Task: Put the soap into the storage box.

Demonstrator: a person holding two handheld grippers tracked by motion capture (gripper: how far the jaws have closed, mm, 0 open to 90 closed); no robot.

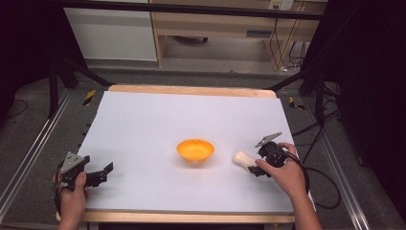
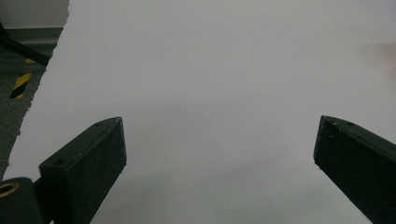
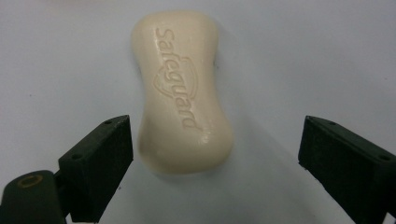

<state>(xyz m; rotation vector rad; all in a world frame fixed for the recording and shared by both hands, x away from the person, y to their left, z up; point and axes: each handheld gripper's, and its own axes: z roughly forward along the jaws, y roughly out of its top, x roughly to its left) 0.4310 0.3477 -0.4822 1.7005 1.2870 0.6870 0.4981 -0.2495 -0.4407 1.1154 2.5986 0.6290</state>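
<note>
High view: the person is standing at the near edge of the worktop (image 1: 143, 124), one tool in each hand. The right tool (image 1: 253, 166) is reaching toward a cream soap bar (image 1: 242, 158) lying flat on the white sheet, just right of an orange bowl (image 1: 195, 150). The bowl is sitting upright mid-worktop, mouth up, so my read is it's the likely drop target for the soap. The left tool (image 1: 106, 171) is hanging near the left front corner, well apart from bowl and soap, probably parked to stay out of the way.

Left gripper view: left tool (image 2: 219, 149) is released, jaws spread wide, nothing between them but bare white sheet. It's pointing across the worktop, idling rather than lining up on anything.

Right gripper view: right tool (image 3: 215, 154) is also released, jaws wide and straddling the near end of the soap bar (image 3: 182, 93). The bar is lying face up, embossed lettering showing, long axis running away from the camera. The left-hand jaw is sitting almost against the bar; the other is well clear, so the bar is off-centre in the gap. Approaching across the narrow width makes sense: that's the span the jaws can close on. Nothing is gripped yet; soap looks slick, so I'd expect it to slide toward centre as the jaws close.
</note>
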